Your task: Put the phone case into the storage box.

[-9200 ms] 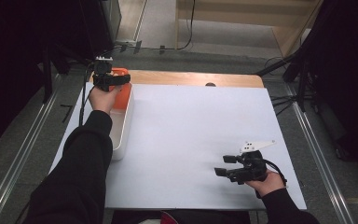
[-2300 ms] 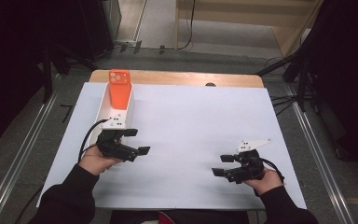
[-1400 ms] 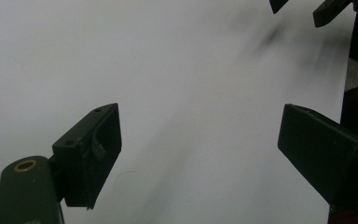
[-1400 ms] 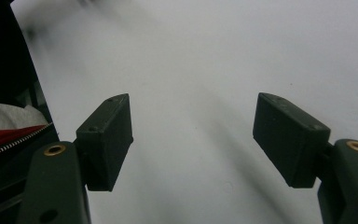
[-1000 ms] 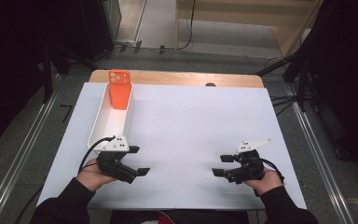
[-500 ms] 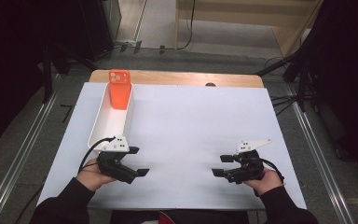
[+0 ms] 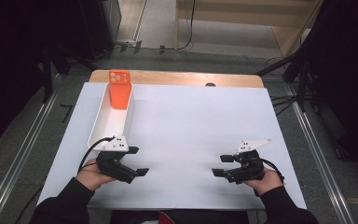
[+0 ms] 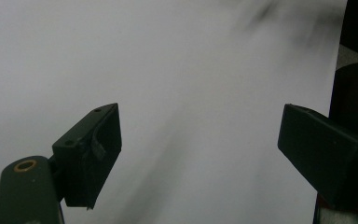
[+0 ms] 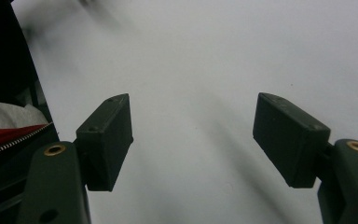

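Two grippers: both rest low near the table's near edge, well apart from each other, jaws pointing inward toward the middle.
Left gripper (image 7: 139, 161): held in the person's left hand (image 7: 92, 173) near the near-left corner, just beyond the near end of the white tray; jaws spread wide with only bare white surface between them.
Right gripper (image 7: 220, 165): held in the right hand (image 7: 266, 179) toward the near-right corner; jaws also spread apart, gripping nothing.
White tray (image 7: 103, 133): long and narrow, lying along the left edge of the table, running from near the far-left corner toward the left gripper.
Orange phone case (image 7: 120, 88): stands propped at the tray's far end, leaning back, camera cut-out at the top, well apart from both grippers.
Table (image 7: 200, 130): covered by a white sheet, a wooden strip showing along the far edge.
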A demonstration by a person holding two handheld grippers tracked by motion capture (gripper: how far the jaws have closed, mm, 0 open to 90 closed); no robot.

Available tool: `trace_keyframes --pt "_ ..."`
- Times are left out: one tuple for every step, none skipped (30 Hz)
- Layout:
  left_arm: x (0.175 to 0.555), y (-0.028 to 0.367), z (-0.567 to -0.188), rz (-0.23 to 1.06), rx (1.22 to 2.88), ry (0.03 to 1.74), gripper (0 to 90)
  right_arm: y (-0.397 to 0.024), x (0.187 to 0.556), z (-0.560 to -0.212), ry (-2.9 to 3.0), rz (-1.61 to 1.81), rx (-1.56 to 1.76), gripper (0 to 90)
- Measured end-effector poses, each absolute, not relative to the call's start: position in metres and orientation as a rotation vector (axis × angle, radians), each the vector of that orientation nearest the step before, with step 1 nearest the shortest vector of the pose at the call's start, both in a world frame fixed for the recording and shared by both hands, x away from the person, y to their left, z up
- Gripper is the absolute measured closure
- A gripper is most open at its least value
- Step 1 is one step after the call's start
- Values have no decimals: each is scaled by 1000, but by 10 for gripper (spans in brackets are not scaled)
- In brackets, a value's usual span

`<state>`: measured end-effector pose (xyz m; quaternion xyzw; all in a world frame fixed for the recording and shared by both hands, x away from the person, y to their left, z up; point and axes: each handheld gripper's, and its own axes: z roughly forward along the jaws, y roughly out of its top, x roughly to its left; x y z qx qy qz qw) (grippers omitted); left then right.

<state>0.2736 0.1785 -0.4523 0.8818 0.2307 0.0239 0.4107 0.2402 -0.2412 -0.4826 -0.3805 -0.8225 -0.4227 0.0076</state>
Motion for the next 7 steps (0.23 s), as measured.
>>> trace_keyframes --pt "274 179 -452 60 2221 581 140 -241 240 -483 -2570 -1321 -1189 274" --pt "274 179 -452 59 2222 581 140 -241 240 -483 -2570 -1321 -1188 274" --pt "274 179 -452 60 2223 580 140 -241 240 -483 -2571 -1321 -1187 274" --pt "274 179 -452 60 2221 581 140 -241 240 -483 -2571 -1321 -1187 274" --pt "274 179 -452 61 2220 581 140 -241 240 -483 -2571 -1320 -1186 274" --pt "273 179 -452 61 2219 578 140 -241 240 -483 -2571 -1320 -1188 274" --pt "273 179 -452 61 2219 575 140 -242 241 -483 -2571 -1319 -1192 274"
